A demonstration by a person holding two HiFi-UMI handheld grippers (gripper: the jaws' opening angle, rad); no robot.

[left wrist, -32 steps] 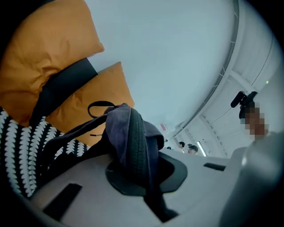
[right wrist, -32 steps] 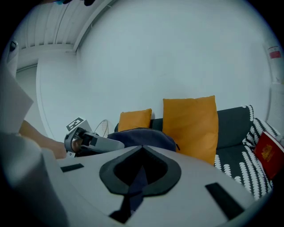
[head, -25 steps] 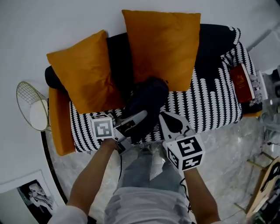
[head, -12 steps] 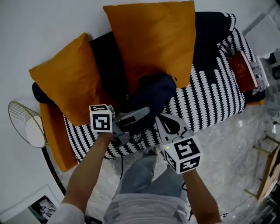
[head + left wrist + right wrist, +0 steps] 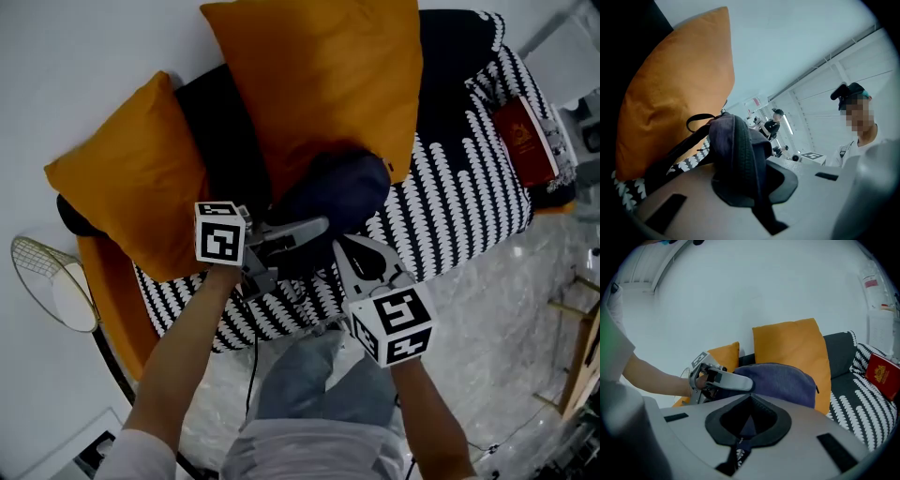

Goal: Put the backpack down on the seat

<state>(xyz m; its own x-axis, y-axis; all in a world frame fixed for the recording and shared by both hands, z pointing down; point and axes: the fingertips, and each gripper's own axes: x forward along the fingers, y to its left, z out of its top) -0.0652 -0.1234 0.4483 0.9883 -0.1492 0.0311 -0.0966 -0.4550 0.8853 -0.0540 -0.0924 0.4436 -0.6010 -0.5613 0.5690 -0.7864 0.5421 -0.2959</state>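
Note:
A dark navy backpack is over the black-and-white patterned sofa seat, in front of the larger orange cushion. I cannot tell whether it rests on the seat. My left gripper comes from the left and is shut on the backpack's dark top fabric, which bulges out of its jaws. My right gripper is at the backpack's near edge, shut on a thin dark strap of the backpack. The left gripper also shows in the right gripper view, pressed against the bag.
A second orange cushion leans at the sofa's left end. A red book lies on the right end of the seat. A wire basket stands on the floor to the left. My legs stand against the sofa's front edge.
Both grippers have carried the backpack a little farther in over the seat, toward the large cushion. The head view has shifted with them. Neither grip has changed.

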